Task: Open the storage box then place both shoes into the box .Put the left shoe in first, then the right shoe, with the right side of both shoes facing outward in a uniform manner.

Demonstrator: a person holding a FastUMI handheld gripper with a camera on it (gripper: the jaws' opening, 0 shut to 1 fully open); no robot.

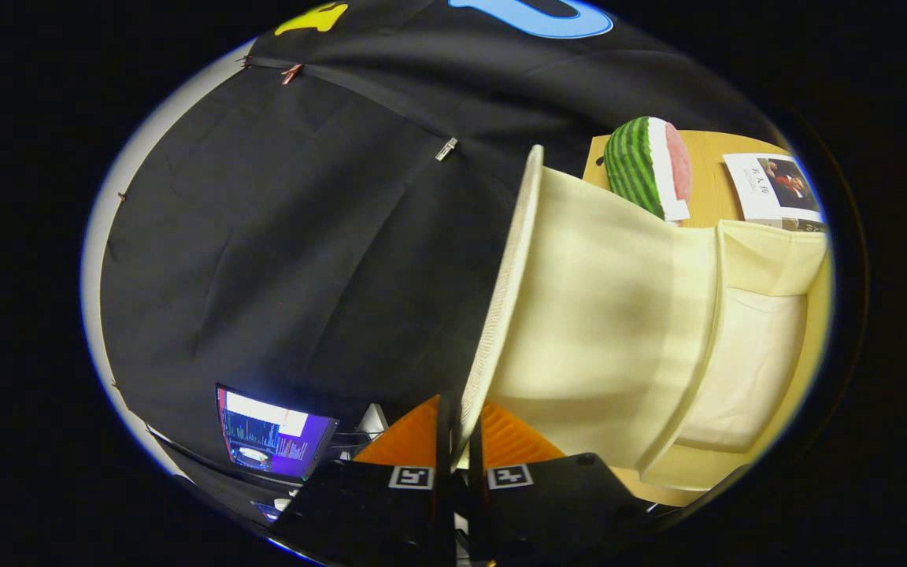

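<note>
The whole view is rolled sideways. A cream fabric storage box (753, 354) stands on a wooden table (709, 169). Its lid (595, 315) is swung up off the box, showing a smooth inner face and a woven outer rim. My gripper (460, 431) is shut on the free edge of that lid, and the rim runs straight between the two fingers (443, 441). Beyond the lid, the box's pale lined inside is open to view. The part of the box behind the lid is hidden.
A plush watermelon slice (646, 165) and a printed booklet (776, 189) lie on the table past the box. A lit laptop screen (272, 433) sits off the table beside the fingers, in front of the black cloth wall (304, 236).
</note>
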